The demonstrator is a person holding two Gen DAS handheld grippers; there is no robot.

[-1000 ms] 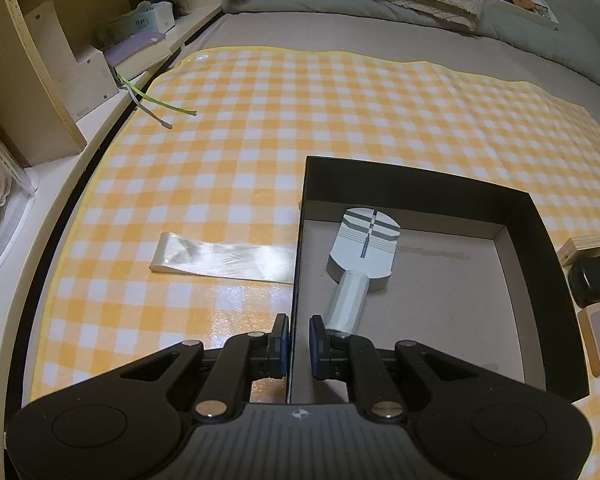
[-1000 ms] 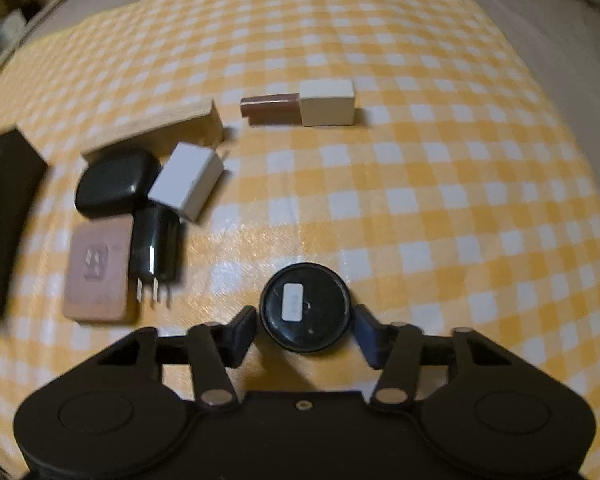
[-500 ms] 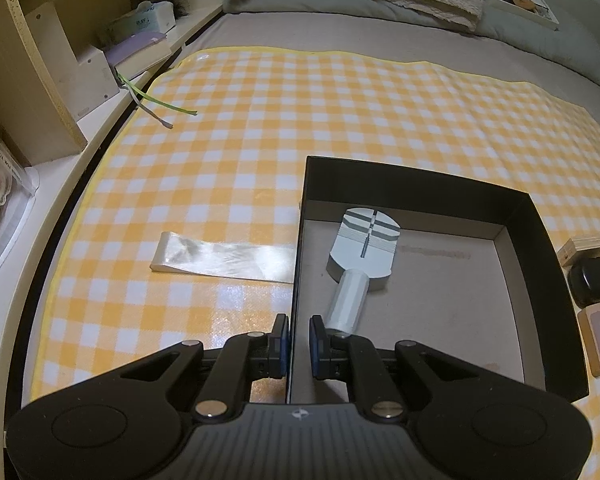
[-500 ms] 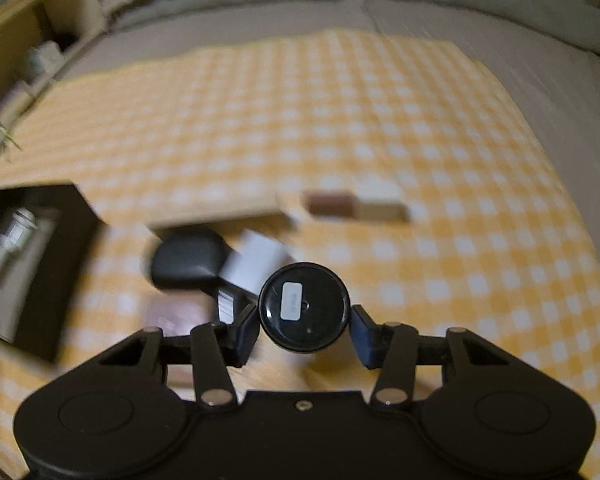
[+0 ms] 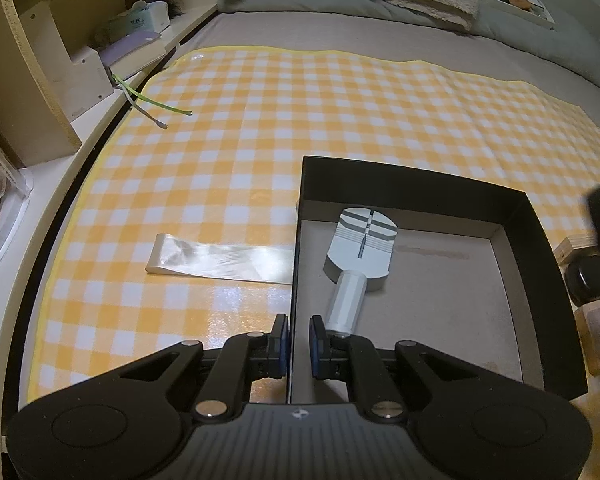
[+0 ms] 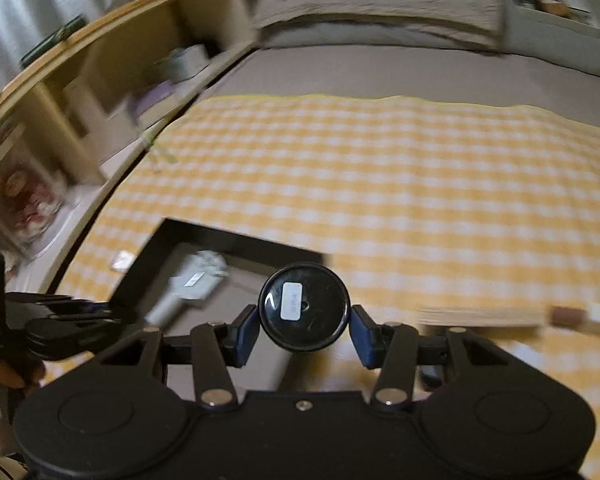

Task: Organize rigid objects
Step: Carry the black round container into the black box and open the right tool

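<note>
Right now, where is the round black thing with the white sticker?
In the right wrist view, the round black disc is clamped in the right gripper, above the black box's right edge.

left gripper (image 5: 295, 340): jaws nearly closed | right gripper (image 6: 303, 330): jaws clamped, tilted downward

The checkered cloth (image 5: 260, 152) is showing a glossy, plastic-like sheen. The black box (image 5: 412, 184) is looking like matt cardboard, its grey tool (image 5: 360, 252) smooth plastic. At three o'clock, a wooden block (image 5: 576, 245) is lying.
</note>
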